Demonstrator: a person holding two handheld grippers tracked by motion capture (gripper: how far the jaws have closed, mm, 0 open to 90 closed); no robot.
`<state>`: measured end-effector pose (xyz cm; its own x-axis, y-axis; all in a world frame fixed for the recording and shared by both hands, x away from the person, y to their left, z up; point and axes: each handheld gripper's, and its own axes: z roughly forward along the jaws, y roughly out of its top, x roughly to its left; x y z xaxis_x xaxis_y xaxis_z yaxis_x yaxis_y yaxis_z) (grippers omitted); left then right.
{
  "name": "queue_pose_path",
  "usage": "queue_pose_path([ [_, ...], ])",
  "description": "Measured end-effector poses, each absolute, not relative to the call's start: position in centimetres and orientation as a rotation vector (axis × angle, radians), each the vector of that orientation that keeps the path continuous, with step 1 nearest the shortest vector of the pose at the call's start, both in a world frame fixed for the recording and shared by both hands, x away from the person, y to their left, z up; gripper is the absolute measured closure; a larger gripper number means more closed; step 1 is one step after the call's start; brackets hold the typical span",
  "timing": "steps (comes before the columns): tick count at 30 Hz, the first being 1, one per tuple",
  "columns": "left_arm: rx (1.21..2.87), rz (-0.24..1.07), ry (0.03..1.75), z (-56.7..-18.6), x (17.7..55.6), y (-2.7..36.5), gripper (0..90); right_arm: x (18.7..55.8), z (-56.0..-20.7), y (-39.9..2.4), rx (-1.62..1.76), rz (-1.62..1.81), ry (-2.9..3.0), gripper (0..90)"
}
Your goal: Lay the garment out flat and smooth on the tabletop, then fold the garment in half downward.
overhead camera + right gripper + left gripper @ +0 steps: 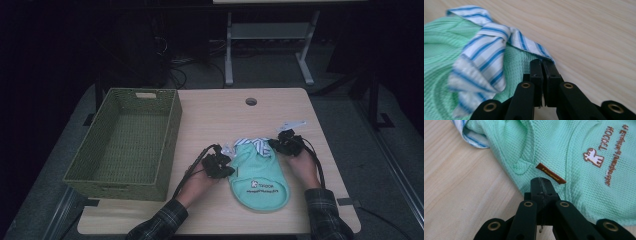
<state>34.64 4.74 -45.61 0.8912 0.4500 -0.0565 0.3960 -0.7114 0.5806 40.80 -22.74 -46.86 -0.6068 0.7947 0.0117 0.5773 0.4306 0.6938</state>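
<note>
A small mint-green garment point(260, 175), a pet-sized shirt with a blue-and-white striped collar point(254, 144) and a brown printed giraffe logo point(594, 157), lies flat on the wooden bench point(220, 115), toward the person's right of centre and near the front edge. The left tool point(223, 167) is clamped together on the garment's left edge; in the left gripper view its jaws pinch the knit just below a small brown label point(551, 173). The right tool point(276, 145) is closed on the far right corner, and in the right gripper view its jaws meet right where the striped collar ends on the green knit, with fabric seemingly caught between them. Both grips look set, so the step in hand appears to be the pick-up or a fold of the garment. The next move likely calls for lifting both hands together, keeping the cloth taut between them, and carrying it left. There a green woven basket point(172, 125) stands open on the bench's left side, well apart from the garment.
</note>
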Motion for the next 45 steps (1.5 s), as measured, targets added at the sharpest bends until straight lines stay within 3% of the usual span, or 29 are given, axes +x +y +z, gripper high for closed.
queue_pose_path([
  [14, 2.433, 0.103, 0.618, -45.3, 35.0, 5.4, 89.6, 38.6, -44.7, -23.3, 1.124, 1.129, 2.362, 74.3],
  [20, 2.386, 0.084, 0.659, -44.1, 36.3, 6.1, 76.8, 38.9, -44.2, -23.4, 1.11, 1.15, 2.378, 71.2],
  [29, 2.362, 0.164, 0.665, -43.1, 39.3, 5.8, 56.4, 40.1, -44.1, -23.6, 1.135, 1.138, 2.389, 66.7],
  [38, 2.357, 0.17, 0.673, -42.8, 42.0, 4.6, 50.1, 41.3, -44.3, -23.3, 1.156, 1.146, 2.407, 63.4],
  [45, 2.341, 0.195, 0.705, -43.5, 43.9, 4.2, 50.0, 41.8, -44.7, -23.2, 1.174, 1.163, 2.421, 63.3],
])
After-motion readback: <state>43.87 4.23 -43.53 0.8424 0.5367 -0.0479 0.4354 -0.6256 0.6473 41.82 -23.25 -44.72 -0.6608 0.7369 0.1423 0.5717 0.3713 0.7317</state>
